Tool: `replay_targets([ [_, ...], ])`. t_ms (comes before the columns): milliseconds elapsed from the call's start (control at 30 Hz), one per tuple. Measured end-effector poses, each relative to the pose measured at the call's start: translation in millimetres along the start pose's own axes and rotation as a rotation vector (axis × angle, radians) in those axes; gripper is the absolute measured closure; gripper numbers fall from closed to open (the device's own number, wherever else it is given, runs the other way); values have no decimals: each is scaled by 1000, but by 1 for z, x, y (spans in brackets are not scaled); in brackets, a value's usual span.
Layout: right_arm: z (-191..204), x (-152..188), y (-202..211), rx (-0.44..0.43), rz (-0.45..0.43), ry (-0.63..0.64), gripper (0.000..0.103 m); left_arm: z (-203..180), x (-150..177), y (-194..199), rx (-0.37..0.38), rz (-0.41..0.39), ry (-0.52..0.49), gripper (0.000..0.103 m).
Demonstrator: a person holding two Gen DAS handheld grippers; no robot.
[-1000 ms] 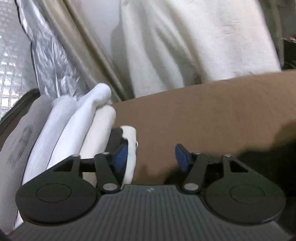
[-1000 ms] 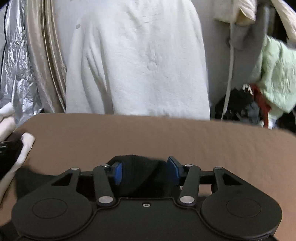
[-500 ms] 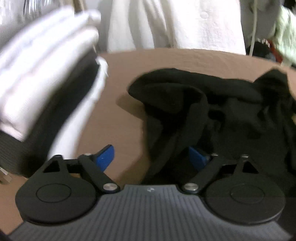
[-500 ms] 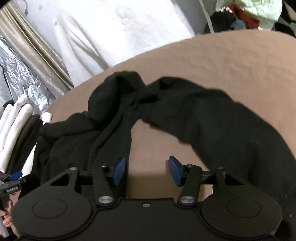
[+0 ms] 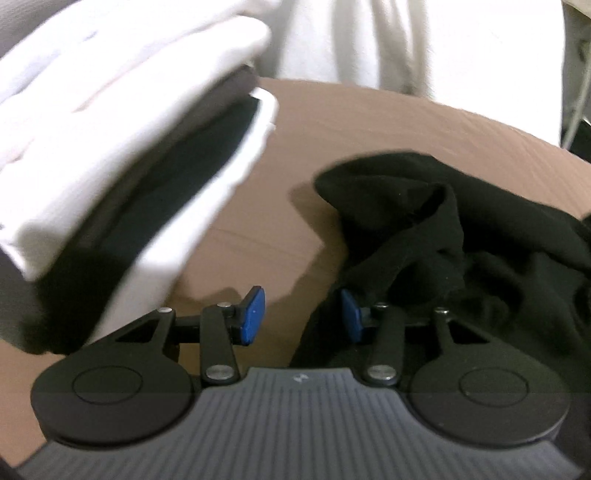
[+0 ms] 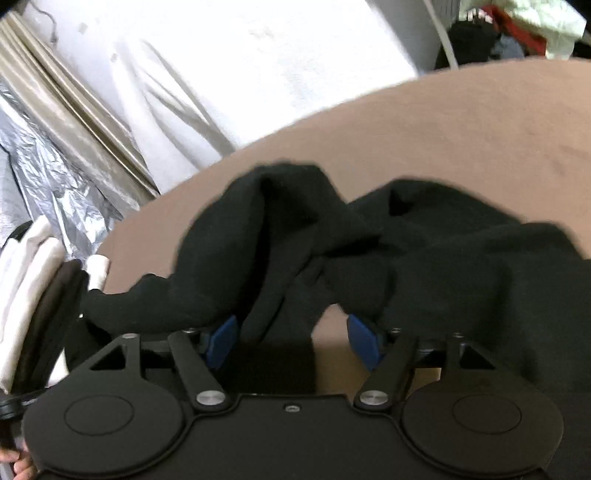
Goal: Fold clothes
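Note:
A crumpled black garment (image 5: 443, 236) lies on the brown surface (image 5: 332, 122); it also fills the middle of the right wrist view (image 6: 332, 251). My left gripper (image 5: 301, 319) is open and empty at the garment's left edge, its right pad touching the cloth. My right gripper (image 6: 293, 341) is open, low over the garment, with black folds draped at both pads and bare brown surface between them.
A stack of folded white and dark clothes (image 5: 110, 129) rises at the left and shows at the left edge of the right wrist view (image 6: 33, 280). A white hanging garment (image 6: 240, 66), silver foil (image 6: 48, 177) and a clothes pile (image 6: 509, 33) stand behind.
Both grippers tipped down from the far wall onto the black garment and moved closer to it. The right gripper, earlier around black cloth, is now wider open.

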State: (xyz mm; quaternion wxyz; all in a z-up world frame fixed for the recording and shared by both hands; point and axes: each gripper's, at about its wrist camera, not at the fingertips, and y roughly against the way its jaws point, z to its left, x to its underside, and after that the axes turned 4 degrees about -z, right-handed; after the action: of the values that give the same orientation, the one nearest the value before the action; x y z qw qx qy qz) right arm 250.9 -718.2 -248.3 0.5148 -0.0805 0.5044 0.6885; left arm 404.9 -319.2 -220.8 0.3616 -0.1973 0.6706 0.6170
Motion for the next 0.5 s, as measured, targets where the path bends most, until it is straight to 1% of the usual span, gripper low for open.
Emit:
replay_targets([
  [33, 7, 0, -8, 23, 7, 48, 29, 4, -2, 0, -7, -7, 10, 57],
  [67, 14, -1, -14, 42, 6, 104, 24, 8, -3, 0, -14, -14, 19, 56],
  [100, 23, -4, -21, 66, 10, 160, 20, 10, -3, -1, 25, -19, 32, 56],
  [133, 32, -6, -28, 92, 17, 216, 18, 11, -2, -2, 117, -24, 52, 56],
  [167, 39, -9, -34, 117, 22, 249, 15, 11, -1, -5, 253, -11, 77, 47],
  [200, 45, -13, -39, 142, 28, 274, 15, 11, -1, -9, 398, 6, 103, 26],
  [233, 51, -16, -45, 166, 33, 299, 15, 8, 0, -15, 496, 35, 118, 20],
  [267, 56, -20, -50, 191, 39, 325, 23, 2, 2, -21, 471, 56, 102, 22],
  [300, 59, -21, -48, 203, 21, 326, 51, -5, 4, -27, 423, 74, 81, 38],
  [333, 60, -22, -44, 211, -4, 320, 68, -12, 6, -33, 374, 92, 60, 54],
  [367, 60, -23, -40, 218, -29, 314, 85, -15, 9, -34, 330, 78, 20, 87],
  [400, 61, -22, -31, 232, -70, 305, 87, -18, 11, -33, 286, 58, -23, 92],
  [500, 62, -18, 4, 283, -198, 311, 89, -15, 7, -14, 244, -20, -50, 93],
])
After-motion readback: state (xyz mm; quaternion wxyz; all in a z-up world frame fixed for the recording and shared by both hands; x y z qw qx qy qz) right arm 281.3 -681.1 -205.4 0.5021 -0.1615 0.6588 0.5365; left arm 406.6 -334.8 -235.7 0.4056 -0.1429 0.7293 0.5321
